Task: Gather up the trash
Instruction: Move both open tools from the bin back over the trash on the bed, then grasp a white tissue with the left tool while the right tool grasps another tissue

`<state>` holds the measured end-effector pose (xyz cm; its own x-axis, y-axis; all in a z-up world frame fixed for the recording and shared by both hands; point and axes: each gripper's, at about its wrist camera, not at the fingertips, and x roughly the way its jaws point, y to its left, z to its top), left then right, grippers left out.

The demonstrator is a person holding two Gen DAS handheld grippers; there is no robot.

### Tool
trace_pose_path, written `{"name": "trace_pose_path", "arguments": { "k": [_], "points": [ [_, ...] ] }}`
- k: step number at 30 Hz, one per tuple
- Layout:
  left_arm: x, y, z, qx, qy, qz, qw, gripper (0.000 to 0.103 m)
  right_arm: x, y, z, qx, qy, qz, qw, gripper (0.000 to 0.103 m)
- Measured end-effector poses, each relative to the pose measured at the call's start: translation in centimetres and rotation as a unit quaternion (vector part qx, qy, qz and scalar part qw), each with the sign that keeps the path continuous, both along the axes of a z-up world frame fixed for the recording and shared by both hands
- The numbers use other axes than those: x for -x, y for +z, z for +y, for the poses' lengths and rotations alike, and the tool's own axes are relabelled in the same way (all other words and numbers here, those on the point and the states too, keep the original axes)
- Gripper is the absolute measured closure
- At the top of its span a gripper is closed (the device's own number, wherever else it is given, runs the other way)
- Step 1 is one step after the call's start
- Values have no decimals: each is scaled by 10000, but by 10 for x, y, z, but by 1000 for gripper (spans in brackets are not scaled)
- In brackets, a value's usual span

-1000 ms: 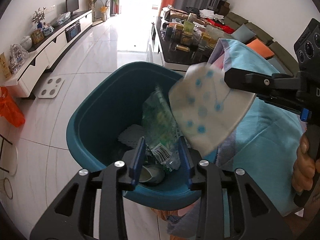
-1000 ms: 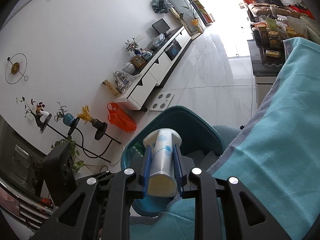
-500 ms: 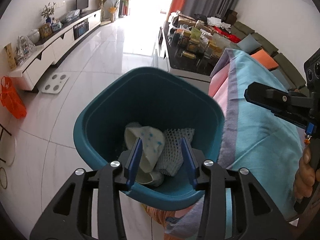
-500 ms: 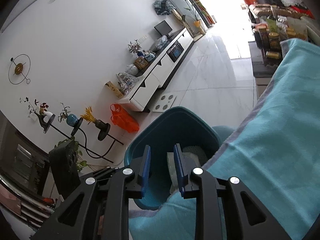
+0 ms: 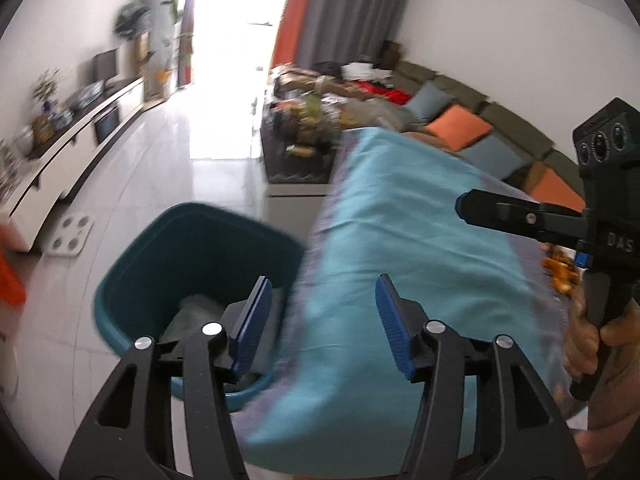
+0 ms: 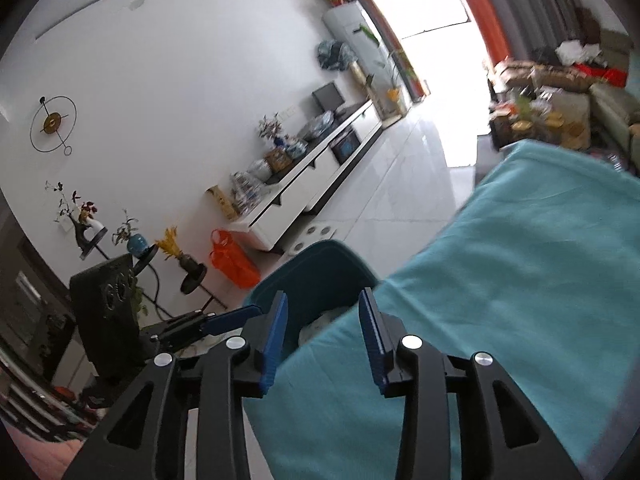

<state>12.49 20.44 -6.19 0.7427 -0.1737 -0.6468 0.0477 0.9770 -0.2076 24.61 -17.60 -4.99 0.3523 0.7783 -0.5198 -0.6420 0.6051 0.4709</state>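
Currently both grippers are empty: left gripper (image 5: 320,320) and right gripper (image 6: 322,336) have jaws spread, having just been opening, nothing between them. Trash (image 5: 192,314) lies inside the teal bin (image 5: 132,264) on the floor, just left of the blue-covered desk (image 5: 420,240).

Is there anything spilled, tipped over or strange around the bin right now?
Nothing stands out. The teal bin stands upright beside the blue cloth, with the trash inside it and none visible on the floor. The pictures are blurred.
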Motion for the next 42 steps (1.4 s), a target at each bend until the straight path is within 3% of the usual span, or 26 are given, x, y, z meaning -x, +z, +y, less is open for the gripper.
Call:
{"name": "trace_pose_path", "arguments": {
  "k": [7, 14, 19, 29, 33, 42],
  "points": [
    [-1, 9, -74, 63, -867, -181, 9961, 46, 21, 9, -67, 155, -603, -352, 9974, 65],
    [-4, 3, -152, 200, -1696, -103, 9853, 47, 38, 8, -141, 231, -1324, -441, 9899, 64],
    [0, -2, -202, 239, -2278, -50, 9734, 47, 49, 1, -200, 271, -2018, -387, 9783, 64],
    [7, -16, -318, 211, -3468, 180, 9375, 44, 66, -9, -284, 158, -3091, -297, 9504, 64],
    [4, -22, -351, 192, -3673, 313, 9294, 40, 67, -17, -302, 91, -3282, -220, 9443, 64],
    [-7, -32, -397, 52, -3862, 589, 9205, 34, 68, -32, -333, -54, -3574, -75, 9339, 59]
  ]
}}
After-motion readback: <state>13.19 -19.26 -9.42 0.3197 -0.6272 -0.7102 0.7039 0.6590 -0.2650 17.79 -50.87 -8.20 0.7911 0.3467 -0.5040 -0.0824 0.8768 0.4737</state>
